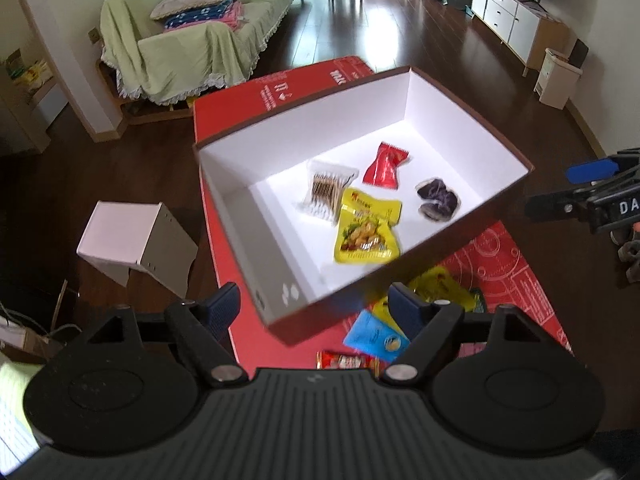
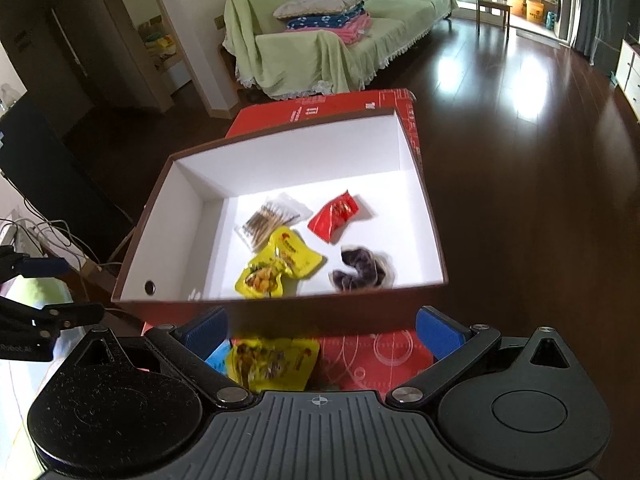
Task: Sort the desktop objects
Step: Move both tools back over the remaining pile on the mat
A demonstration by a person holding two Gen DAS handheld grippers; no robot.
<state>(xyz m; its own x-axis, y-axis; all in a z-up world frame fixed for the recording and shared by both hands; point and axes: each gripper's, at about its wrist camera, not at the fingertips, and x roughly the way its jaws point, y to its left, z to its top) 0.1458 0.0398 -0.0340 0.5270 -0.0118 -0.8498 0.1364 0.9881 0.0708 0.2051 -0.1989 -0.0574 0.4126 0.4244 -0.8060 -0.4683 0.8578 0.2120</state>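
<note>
A brown box with a white inside (image 1: pixel 240 216) (image 2: pixel 168 216) stands on a red mat (image 1: pixel 224 116) (image 2: pixel 352 104). In it lie a clear pack of cotton swabs (image 1: pixel 326 192) (image 2: pixel 268 220), a red sachet (image 1: pixel 386 166) (image 2: pixel 334 216), a yellow snack pouch (image 1: pixel 368 232) (image 2: pixel 276 268) and a dark purple packet (image 1: pixel 438 200) (image 2: pixel 360 270). On the mat in front of the box lie a yellow pouch (image 1: pixel 440 286) (image 2: pixel 272 362), a blue packet (image 1: pixel 374 336) and a red wrapper (image 1: pixel 346 360). My left gripper (image 1: pixel 314 306) is open at the box's near corner. My right gripper (image 2: pixel 322 330) is open before the box's near wall, above the loose yellow pouch.
A white stool (image 1: pixel 136 240) stands on the dark floor left of the mat. A green-covered sofa (image 1: pixel 192 32) (image 2: pixel 320 32) with folded blankets is behind. White cabinets (image 1: pixel 508 12) line the right wall. Cables (image 2: pixel 52 232) lie at the left.
</note>
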